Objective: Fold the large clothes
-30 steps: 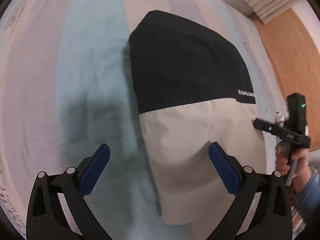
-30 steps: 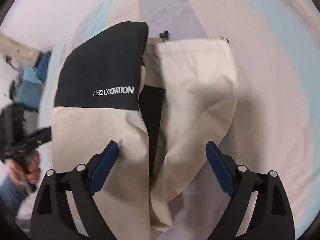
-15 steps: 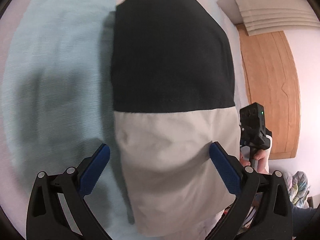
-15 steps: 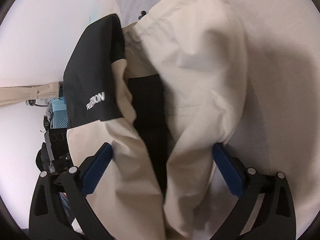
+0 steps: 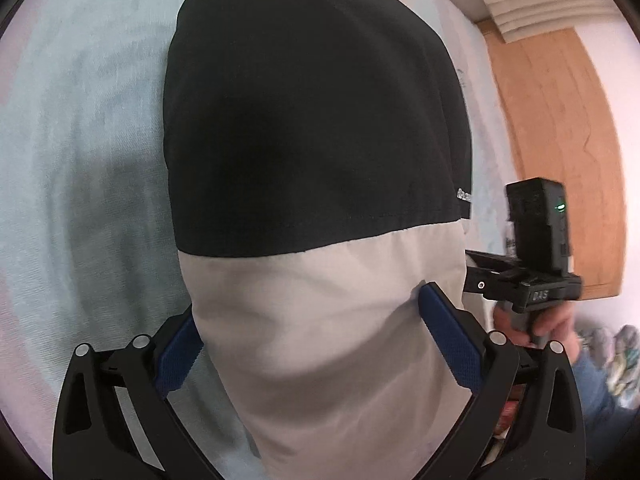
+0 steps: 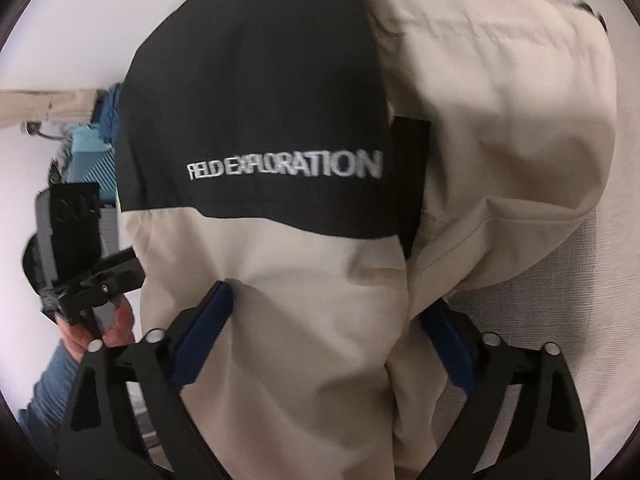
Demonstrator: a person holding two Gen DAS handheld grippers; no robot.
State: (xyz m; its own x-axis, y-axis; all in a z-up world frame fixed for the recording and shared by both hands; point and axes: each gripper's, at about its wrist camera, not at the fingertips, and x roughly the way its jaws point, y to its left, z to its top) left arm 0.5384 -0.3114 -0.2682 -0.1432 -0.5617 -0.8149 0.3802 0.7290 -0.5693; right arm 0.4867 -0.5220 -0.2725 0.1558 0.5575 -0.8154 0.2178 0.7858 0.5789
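Lying lengthwise on the bed, the black-and-beige jacket already has part of its folding done: in the right wrist view one black-shouldered side, lettered "FIELD EXPLORATION", is turned in over the middle, and a beige panel overlaps beside it, with a dark strip of the inner body showing between them. Judging by that, the sides look gathered inward and the lengthwise fold — bringing the near end up over the far end — seems to be what remains, along with any smoothing.

Beige cloth fills the space between the blue pads of both tools. The left tool stands with its jaws wide apart, the near beige end of the jacket bulging up between them; the pads sit at the cloth's edges but do not look to be pinching it. The right tool is likewise spread wide around a thick bunch of beige fabric; its jaws have just been closing a little, yet no clamped grip is evident.

Each view catches the other handheld tool at its edge, gripped by a hand in a blue sleeve. No container appears in either view — only the pale striped bedcover and, beyond it, a wooden panel.
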